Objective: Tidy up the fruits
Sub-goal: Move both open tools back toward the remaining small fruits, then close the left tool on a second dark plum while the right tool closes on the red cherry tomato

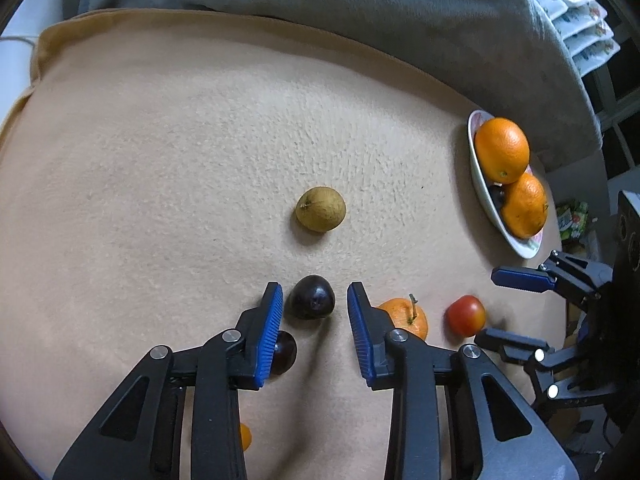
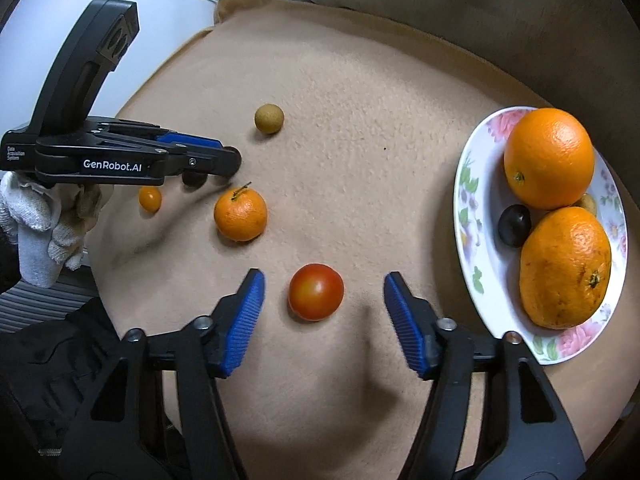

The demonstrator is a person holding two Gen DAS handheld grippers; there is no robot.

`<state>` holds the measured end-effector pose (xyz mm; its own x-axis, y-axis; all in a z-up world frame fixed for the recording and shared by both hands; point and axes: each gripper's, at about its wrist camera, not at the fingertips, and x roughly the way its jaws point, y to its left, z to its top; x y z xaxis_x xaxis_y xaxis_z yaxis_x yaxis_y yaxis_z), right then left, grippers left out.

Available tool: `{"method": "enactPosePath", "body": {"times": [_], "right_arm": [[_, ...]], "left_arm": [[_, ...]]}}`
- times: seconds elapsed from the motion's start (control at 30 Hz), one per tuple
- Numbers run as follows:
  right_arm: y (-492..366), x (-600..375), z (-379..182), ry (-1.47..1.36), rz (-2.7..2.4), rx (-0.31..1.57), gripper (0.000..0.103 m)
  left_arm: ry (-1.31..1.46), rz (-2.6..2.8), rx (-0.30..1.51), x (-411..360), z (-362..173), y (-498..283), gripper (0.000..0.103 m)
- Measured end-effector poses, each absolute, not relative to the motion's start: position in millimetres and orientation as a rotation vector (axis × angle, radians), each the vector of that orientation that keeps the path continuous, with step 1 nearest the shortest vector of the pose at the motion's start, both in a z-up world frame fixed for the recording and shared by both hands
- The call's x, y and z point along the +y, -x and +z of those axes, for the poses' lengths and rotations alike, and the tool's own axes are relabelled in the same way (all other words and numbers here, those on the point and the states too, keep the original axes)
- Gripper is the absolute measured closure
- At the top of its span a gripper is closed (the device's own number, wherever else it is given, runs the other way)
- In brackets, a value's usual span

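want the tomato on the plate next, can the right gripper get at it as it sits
Probably yes: the right gripper has its jaws open on either side of the red tomato, nothing lies between them, and the mandarin sits well clear.

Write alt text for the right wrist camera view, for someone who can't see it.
The open right gripper straddles a red tomato on a tan blanket. To the right, a floral plate holds two oranges and a dark fruit; at left, the left gripper reaches over other loose fruit.
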<state>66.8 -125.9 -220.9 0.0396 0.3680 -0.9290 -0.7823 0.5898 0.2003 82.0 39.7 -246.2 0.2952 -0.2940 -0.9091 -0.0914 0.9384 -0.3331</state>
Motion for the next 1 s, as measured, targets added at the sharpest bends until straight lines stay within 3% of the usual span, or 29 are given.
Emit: {"method": "enactPosePath", "body": {"times": [0.37, 0.43, 0.53, 1.0], "right_arm": [[-67.4, -122.2, -233.6, 0.429, 0.927, 1.273, 0.049], [-67.0, -120.9, -236.8, 0.433, 0.933, 1.284, 0.063], [-65.6, -117.7, -239.6, 0.443, 0.937, 1.292, 0.069], [-62.8, -125.7, -228.3, 0.415, 0.918, 1.259, 0.069]], "left_arm": [[0.221, -0.127, 1.286, 24.0, -248.0, -84.7, 0.082], [0.223, -0.125, 1.286, 23.9, -247.4, -85.6, 0.082], [0.221, -0.124, 1.285, 23.8, -246.1, -86.4, 0.082], [0.259, -0.118, 1.255, 37.3, -231.9, -79.9, 0.083]]}}
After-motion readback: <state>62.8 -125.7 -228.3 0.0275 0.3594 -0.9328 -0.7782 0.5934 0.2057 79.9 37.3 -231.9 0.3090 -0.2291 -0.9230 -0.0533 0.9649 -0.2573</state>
